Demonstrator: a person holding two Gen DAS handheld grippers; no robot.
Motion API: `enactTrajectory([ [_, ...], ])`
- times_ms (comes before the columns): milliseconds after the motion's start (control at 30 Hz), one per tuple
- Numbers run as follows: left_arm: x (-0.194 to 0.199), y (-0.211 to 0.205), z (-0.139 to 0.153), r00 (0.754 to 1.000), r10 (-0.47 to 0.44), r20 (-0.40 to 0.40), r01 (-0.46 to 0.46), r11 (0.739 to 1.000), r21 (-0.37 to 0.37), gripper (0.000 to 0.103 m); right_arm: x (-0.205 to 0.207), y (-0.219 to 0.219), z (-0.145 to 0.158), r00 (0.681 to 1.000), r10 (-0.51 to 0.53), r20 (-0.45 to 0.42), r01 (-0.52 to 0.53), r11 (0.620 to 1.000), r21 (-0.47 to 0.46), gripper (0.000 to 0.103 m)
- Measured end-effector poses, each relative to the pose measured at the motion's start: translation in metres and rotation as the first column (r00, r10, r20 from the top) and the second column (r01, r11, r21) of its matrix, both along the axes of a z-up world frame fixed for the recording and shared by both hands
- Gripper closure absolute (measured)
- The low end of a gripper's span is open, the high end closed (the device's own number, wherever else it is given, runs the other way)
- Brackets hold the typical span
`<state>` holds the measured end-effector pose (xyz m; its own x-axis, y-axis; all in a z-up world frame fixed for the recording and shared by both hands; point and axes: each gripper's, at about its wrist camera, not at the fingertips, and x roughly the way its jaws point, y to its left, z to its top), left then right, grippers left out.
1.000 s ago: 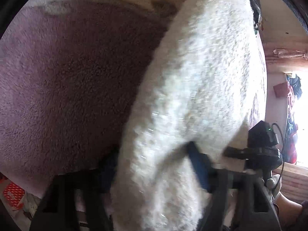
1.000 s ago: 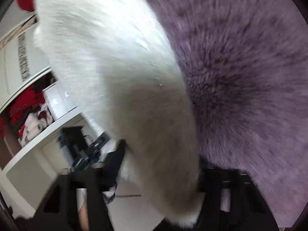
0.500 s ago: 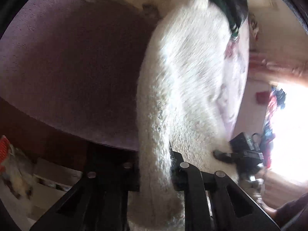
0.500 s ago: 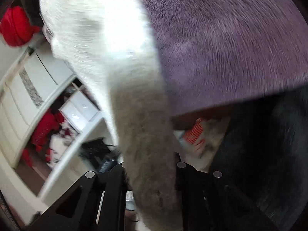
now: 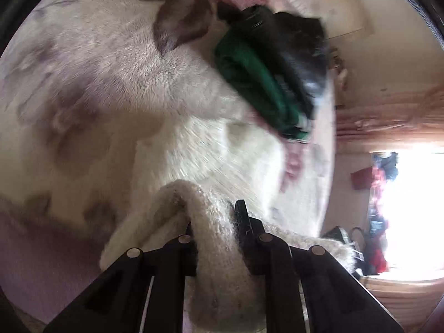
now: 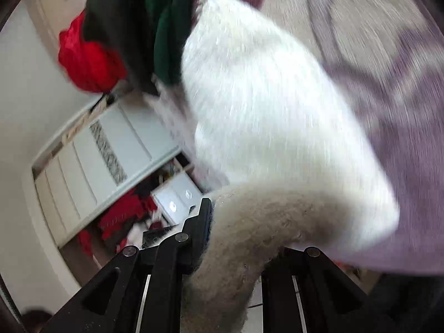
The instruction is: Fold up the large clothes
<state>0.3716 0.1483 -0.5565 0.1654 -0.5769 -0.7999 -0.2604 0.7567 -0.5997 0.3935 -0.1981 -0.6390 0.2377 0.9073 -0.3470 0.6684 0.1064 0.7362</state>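
Across the bed: a plush blanket (image 5: pixel 91 88) fills the scene, cream with mauve leaf shapes, and in the right wrist view (image 6: pixel 402 116) it runs off to the right in purple and grey.
White fleece garment: look at this, the big fluffy piece (image 6: pixel 266 116) hangs out over the blanket, one broad panel bright in the light, its near edge rolled into a thick cord; from the left wrist (image 5: pixel 216 252) that cord loops up and drops back between the fingers.
Wardrobe: white panelled doors (image 6: pixel 91 166) on the left of the right wrist view, red clothes spilling out at its foot.
Clothes pile: at the far edge of the blanket, a green garment (image 5: pixel 258 88) with a black one (image 5: pixel 288 44) on top, and a red one (image 6: pixel 86 63) just beside them.
Window: a blown-out bright patch (image 5: pixel 410 208) on the right, coloured clothing hanging beside it.
Left gripper: (image 5: pixel 215 223) clamped tight on a bunched fold of the white fleece, black fingers (image 5: pixel 241 222) pressing in from both sides.
Right gripper: (image 6: pixel 247 222) pinching the fleece too, fabric packed between the jaws; only the left finger (image 6: pixel 204 216) shows, the other is buried under the pile.
Focus: heavy blur on both views, so fine detail is lost.
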Motion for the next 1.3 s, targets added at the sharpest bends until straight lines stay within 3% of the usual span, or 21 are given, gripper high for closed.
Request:
enactTrajectory([
  [100, 0.017, 0.003, -0.024, 0.996, -0.009, -0.086, 0.011, 1.000, 0.016, 0.090, 0.028, 0.003, -0.026, 0.998, 0.019, -0.063, -0.019, 1.000, -0.009, 0.088],
  [167, 0.015, 0.002, -0.021, 0.994, -0.017, -0.109, 0.019, 1.000, 0.016, 0.089, 0.041, -0.003, -0.040, 0.994, 0.038, -0.099, -0.038, 0.999, 0.004, 0.087],
  [300, 0.007, 0.009, -0.008, 0.990, 0.047, -0.136, -0.052, 0.998, -0.040, 0.086, 0.064, 0.003, -0.040, 0.989, 0.083, -0.124, -0.077, 0.995, 0.058, 0.082],
  [333, 0.006, 0.011, -0.007, 0.987, 0.077, -0.143, -0.089, 0.993, -0.078, 0.080, 0.071, 0.008, -0.037, 0.988, 0.094, -0.124, -0.085, 0.994, 0.071, 0.081],
  [400, 0.009, 0.010, -0.001, 0.981, 0.137, -0.139, -0.156, 0.979, -0.133, 0.063, 0.085, 0.018, -0.027, 0.990, 0.089, -0.105, -0.079, 0.993, 0.090, 0.061],
  [433, 0.008, 0.014, -0.001, 0.977, 0.167, -0.129, -0.186, 0.970, -0.155, 0.053, 0.090, 0.006, -0.032, 0.991, 0.089, -0.101, -0.079, 0.992, 0.094, 0.057],
  [533, 0.009, 0.017, 0.001, 0.969, 0.220, -0.115, -0.235, 0.961, -0.145, 0.045, 0.109, 0.006, -0.022, 0.995, 0.077, -0.065, -0.072, 0.994, 0.087, 0.037],
  [567, 0.010, 0.017, 0.004, 0.966, 0.236, -0.103, -0.249, 0.958, -0.142, 0.036, 0.112, -0.003, -0.023, 0.997, 0.066, -0.047, -0.062, 0.995, 0.084, 0.033],
  [633, 0.011, 0.015, 0.013, 0.964, 0.258, -0.067, -0.265, 0.958, -0.108, 0.032, 0.120, -0.020, -0.013, 0.999, 0.037, 0.021, -0.039, 0.996, 0.083, 0.033],
  [733, 0.010, 0.013, 0.037, 0.967, 0.252, 0.027, -0.252, 0.967, 0.018, 0.032, 0.125, -0.045, 0.011, 0.992, 0.089, 0.093, -0.084, 0.995, -0.056, 0.032],
  [833, 0.003, 0.006, 0.059, 0.970, 0.221, 0.099, -0.232, 0.964, 0.128, 0.032, 0.110, -0.066, 0.024, 0.966, 0.220, 0.135, -0.186, 0.957, -0.223, 0.032],
  [867, -0.002, 0.000, 0.063, 0.977, 0.186, 0.107, -0.202, 0.966, 0.162, 0.032, 0.107, -0.067, 0.030, 0.948, 0.287, 0.137, -0.237, 0.925, -0.297, 0.032],
  [933, -0.001, -0.013, 0.056, 0.988, 0.112, 0.109, -0.135, 0.962, 0.236, 0.032, 0.097, -0.062, 0.035, 0.883, 0.457, 0.107, -0.365, 0.813, -0.454, 0.030],
  [1033, -0.001, -0.036, 0.034, 0.996, -0.060, 0.065, 0.036, 0.948, 0.317, 0.032, 0.084, -0.053, 0.018, 0.792, 0.606, 0.075, -0.475, 0.689, -0.548, 0.030],
  [1100, 0.003, -0.049, 0.018, 0.990, -0.135, 0.048, 0.109, 0.924, 0.366, 0.032, 0.088, -0.037, 0.014, 0.758, 0.644, 0.104, -0.482, 0.661, -0.575, 0.031],
  [1133, 0.007, -0.053, 0.013, 0.987, -0.150, 0.058, 0.116, 0.915, 0.387, 0.033, 0.088, -0.032, 0.012, 0.748, 0.651, 0.127, -0.472, 0.657, -0.587, 0.037],
  [1167, 0.009, -0.055, 0.012, 0.985, -0.156, 0.070, 0.114, 0.906, 0.407, 0.040, 0.091, -0.025, 0.013, 0.748, 0.648, 0.142, -0.458, 0.659, -0.597, 0.069],
  [1200, 0.011, -0.055, 0.011, 0.982, -0.166, 0.093, 0.112, 0.897, 0.427, 0.050, 0.094, -0.017, 0.012, 0.753, 0.645, 0.133, -0.459, 0.659, -0.595, 0.075],
  [1233, 0.012, -0.054, 0.013, 0.981, -0.166, 0.101, 0.103, 0.886, 0.452, 0.072, 0.096, -0.014, 0.017, 0.765, 0.628, 0.142, -0.430, 0.662, -0.614, 0.078],
  [1267, 0.015, -0.048, 0.012, 0.983, -0.150, 0.103, 0.085, 0.881, 0.465, 0.083, 0.097, -0.013, 0.022, 0.778, 0.608, 0.156, -0.404, 0.676, -0.617, 0.082],
  [1300, 0.016, -0.041, 0.010, 0.987, -0.129, 0.099, 0.070, 0.889, 0.452, 0.084, 0.099, -0.015, 0.036, 0.797, 0.568, 0.202, -0.355, 0.713, -0.604, 0.085],
])
